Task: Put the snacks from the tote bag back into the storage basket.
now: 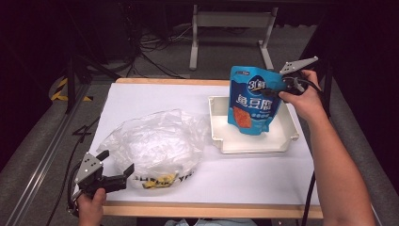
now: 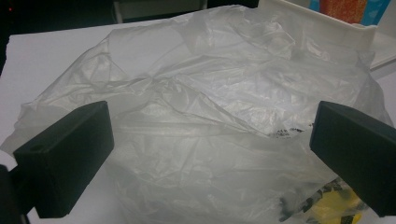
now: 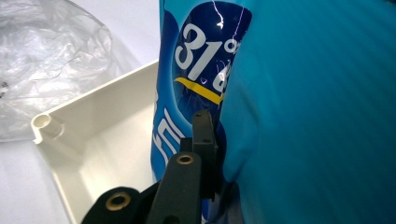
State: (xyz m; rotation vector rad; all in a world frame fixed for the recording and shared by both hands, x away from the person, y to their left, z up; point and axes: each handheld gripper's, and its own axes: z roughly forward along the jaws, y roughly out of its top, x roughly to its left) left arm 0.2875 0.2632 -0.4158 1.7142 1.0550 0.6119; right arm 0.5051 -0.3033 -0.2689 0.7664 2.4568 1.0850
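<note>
The right claw [image 1: 281, 84] is clamped on the upper edge of the blue pouch [image 1: 250, 101], which hangs upright with its base inside the white tray [image 1: 221, 141] at 2 o'clock on the surface [image 1: 254, 176]. The left claw [image 1: 115, 170] stands with its jaws apart at the 7 o'clock edge of the plastic bag [image 1: 155, 141] — not gripping it. Risk: the grip holds thin film only — a slip would drop the pouch, and it could tip over the tray wall.
</note>
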